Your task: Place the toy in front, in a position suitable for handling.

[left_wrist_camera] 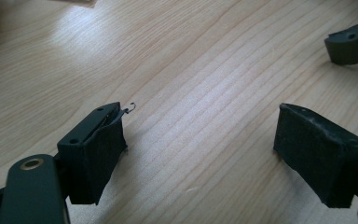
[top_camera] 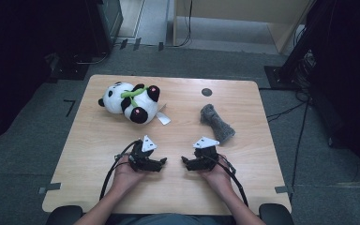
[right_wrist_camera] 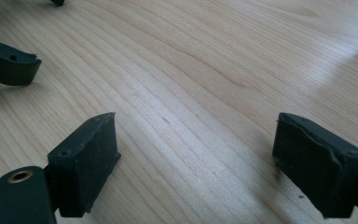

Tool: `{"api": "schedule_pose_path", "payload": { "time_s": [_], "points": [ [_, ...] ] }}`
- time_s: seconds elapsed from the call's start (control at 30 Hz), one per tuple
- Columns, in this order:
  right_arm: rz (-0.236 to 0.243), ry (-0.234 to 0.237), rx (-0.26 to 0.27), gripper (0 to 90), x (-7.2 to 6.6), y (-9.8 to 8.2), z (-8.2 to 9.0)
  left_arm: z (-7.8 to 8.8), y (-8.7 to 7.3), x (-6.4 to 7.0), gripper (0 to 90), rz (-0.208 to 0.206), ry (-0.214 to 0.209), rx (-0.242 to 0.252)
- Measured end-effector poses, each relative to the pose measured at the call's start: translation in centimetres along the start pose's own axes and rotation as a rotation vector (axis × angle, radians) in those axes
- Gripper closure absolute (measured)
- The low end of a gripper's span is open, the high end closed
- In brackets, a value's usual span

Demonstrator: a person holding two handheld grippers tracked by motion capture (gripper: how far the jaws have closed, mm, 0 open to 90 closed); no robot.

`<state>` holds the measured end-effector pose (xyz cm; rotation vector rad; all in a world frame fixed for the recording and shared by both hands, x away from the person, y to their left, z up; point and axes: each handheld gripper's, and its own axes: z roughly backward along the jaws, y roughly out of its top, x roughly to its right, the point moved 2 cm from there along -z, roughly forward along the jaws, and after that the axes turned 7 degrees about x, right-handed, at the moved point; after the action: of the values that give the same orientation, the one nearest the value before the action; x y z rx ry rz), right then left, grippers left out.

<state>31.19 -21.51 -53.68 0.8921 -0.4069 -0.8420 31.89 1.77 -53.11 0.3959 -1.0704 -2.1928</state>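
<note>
Pale wood worktop [top_camera: 103, 154] lies bare between the spread jaws of the left hand-held gripper [top_camera: 163, 162] and the right hand-held gripper [top_camera: 185, 161], low in the frame. The plush panda [top_camera: 130, 101] at upper left and the grey sock [top_camera: 215, 123] right of centre lie untouched, so the handling looks not yet begun.

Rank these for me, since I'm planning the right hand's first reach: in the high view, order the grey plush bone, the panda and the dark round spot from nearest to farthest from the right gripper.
From the right gripper:
1. Grey plush bone, just beyond it, rightward.
2. Dark round spot, far edge.
3. Panda, far left.
</note>
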Motion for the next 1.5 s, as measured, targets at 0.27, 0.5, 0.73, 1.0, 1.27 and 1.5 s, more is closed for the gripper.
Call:
{"api": "schedule_pose_path", "payload": {
  "time_s": [0.27, 0.5, 0.73, 1.0, 1.27, 1.5],
  "points": [
    [-0.061, -0.001, -0.002, 21.6, 0.6, 0.5, 0.5, 1.1, 1.0, -0.9, 24.5, 0.019, -0.05, 0.0],
    [-0.086, -0.005, 0.049, 25.1, 1.5, 1.7, 1.8, 2.2, 1.6, -2.6, 31.6, 0.061, -0.086, 0.008],
    [-0.093, -0.004, 0.039, 24.5, 2.1, 2.3, 2.1, 3.2, 1.9, -4.0, 34.0, 0.056, -0.069, 0.019],
    [-0.092, 0.02, 0.047, 30.2, 2.9, 3.0, 2.8, 4.5, 2.9, -6.3, 38.0, 0.086, -0.063, 0.035],
    [-0.105, 0.012, 0.064, 33.2, 4.4, 3.6, 3.2, 5.9, 3.9, -8.2, 39.5, 0.097, -0.063, 0.042],
    [-0.102, 0.002, 0.047, 34.4, 5.2, 3.7, 3.3, 6.7, 4.8, -9.9, 42.7, 0.101, -0.039, 0.064]
  ]
}}
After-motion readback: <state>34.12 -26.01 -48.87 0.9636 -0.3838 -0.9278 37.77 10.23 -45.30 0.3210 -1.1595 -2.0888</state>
